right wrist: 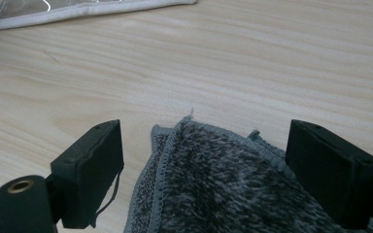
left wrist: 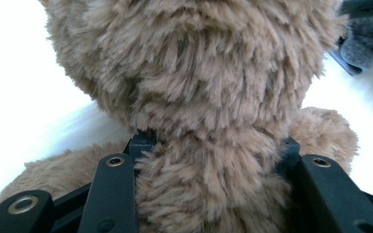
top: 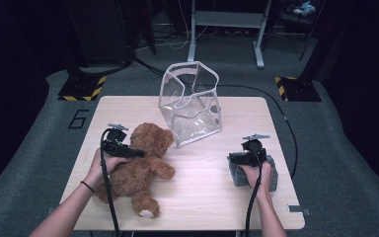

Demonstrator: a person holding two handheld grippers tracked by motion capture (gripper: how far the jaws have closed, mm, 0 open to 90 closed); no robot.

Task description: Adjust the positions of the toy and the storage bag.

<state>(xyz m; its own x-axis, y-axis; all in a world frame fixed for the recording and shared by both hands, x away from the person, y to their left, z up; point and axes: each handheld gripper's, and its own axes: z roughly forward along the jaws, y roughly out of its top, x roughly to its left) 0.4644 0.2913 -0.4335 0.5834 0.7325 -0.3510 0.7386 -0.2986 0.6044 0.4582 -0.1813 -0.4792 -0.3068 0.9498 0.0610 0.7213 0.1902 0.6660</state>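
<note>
A brown teddy bear [top: 145, 165] lies on its back at the left of the wooden table [top: 212, 197]. My left gripper [top: 134, 154] comes in from the bear's left side. In the left gripper view the bear's fur [left wrist: 199, 87] bulges between the jaws, and my left gripper [left wrist: 213, 145] is shut on its neck. A folded grey fuzzy cloth [top: 272, 175] lies at the right. My right gripper [top: 246, 164] stands over it. In the right gripper view my right gripper [right wrist: 204, 145] is open, with the cloth's corner [right wrist: 223, 194] between the jaws and a gap at the left one.
A clear plastic bag [top: 190, 103] with white trim stands open at the back middle of the table; its hem [right wrist: 77, 12] lies ahead of the right gripper. Cables trail from both grippers toward the near edge. The grey cloth [left wrist: 369, 43] lies beyond the bear.
</note>
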